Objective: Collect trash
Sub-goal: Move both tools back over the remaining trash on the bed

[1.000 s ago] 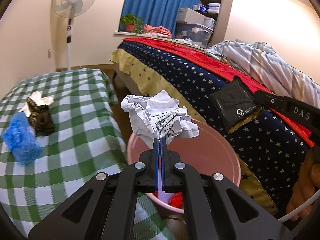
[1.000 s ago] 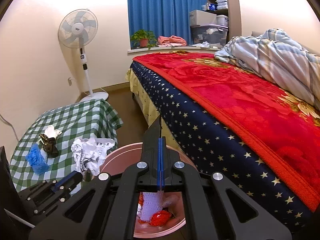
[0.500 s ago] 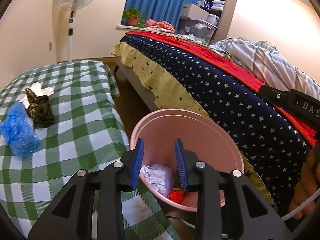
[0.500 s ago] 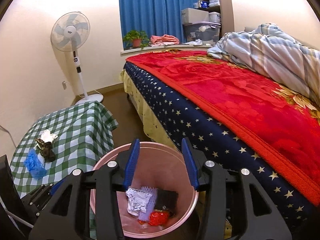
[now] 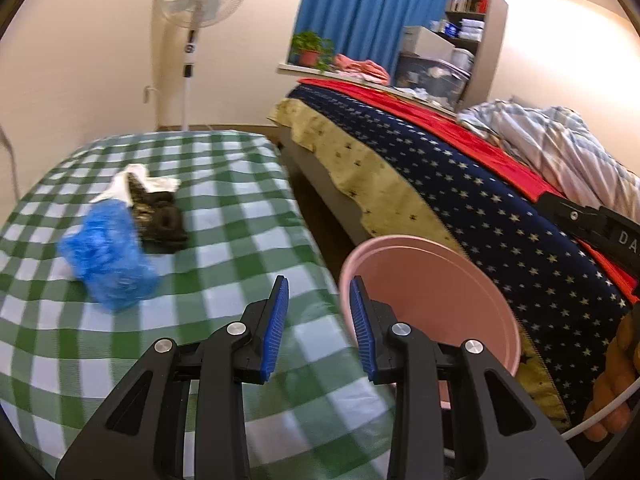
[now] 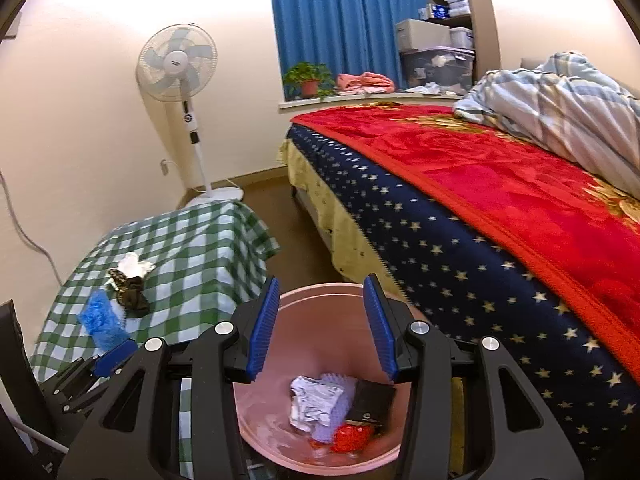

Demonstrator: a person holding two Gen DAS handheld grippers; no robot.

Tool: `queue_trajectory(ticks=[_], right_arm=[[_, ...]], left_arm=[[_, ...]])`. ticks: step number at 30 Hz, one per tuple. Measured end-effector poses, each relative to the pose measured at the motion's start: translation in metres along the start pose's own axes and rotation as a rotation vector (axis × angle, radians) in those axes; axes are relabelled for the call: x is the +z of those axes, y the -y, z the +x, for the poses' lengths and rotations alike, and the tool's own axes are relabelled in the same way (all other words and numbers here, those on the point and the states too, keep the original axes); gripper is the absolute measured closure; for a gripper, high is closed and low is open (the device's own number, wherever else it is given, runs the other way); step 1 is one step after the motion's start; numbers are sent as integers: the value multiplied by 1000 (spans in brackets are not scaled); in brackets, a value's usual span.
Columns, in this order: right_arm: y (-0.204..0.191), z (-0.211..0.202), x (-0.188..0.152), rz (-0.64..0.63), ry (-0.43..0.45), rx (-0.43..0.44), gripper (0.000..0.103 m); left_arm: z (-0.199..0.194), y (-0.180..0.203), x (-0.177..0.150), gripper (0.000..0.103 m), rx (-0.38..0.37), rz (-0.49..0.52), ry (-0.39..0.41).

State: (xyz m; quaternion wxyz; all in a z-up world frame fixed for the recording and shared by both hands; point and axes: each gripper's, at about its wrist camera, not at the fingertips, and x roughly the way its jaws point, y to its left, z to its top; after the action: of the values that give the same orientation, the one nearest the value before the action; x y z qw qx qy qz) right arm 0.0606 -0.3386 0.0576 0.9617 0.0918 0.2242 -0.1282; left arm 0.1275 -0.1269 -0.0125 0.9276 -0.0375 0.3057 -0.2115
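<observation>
My left gripper (image 5: 318, 284) is open with nothing between its blue pads, over the edge of the green checked table (image 5: 224, 184), just left of the pink bin (image 5: 432, 280). On the table lie a crumpled blue bag (image 5: 108, 256), a dark wrapper (image 5: 160, 216) and a white tissue (image 5: 124, 182). My right gripper (image 6: 322, 292) hangs open and empty above the bin (image 6: 256, 420). Inside lie crumpled white paper (image 6: 316, 400), a black packet (image 6: 370, 402) and red scraps (image 6: 352, 438). The left gripper's fingers (image 6: 116, 354) show at the lower left.
A bed (image 6: 480, 208) with a starred navy cover and a red blanket runs along the right, close to the bin. A standing fan (image 6: 178, 64) is by the far wall. A strip of brown floor (image 6: 288, 224) separates table and bed. A person's hand (image 5: 616, 400) shows at right.
Both grippers opened. The crumpled paper left the left gripper and the black packet left the right; both now lie in the bin. The left gripper swung left toward the table.
</observation>
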Motion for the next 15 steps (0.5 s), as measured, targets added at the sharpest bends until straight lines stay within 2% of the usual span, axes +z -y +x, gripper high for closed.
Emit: queue_trajectory(ticks=[15], right_arm=[[-55,22,-4,-25,26,188,58]], left_arm=[[-20,-75,6,72,216,-120,89]])
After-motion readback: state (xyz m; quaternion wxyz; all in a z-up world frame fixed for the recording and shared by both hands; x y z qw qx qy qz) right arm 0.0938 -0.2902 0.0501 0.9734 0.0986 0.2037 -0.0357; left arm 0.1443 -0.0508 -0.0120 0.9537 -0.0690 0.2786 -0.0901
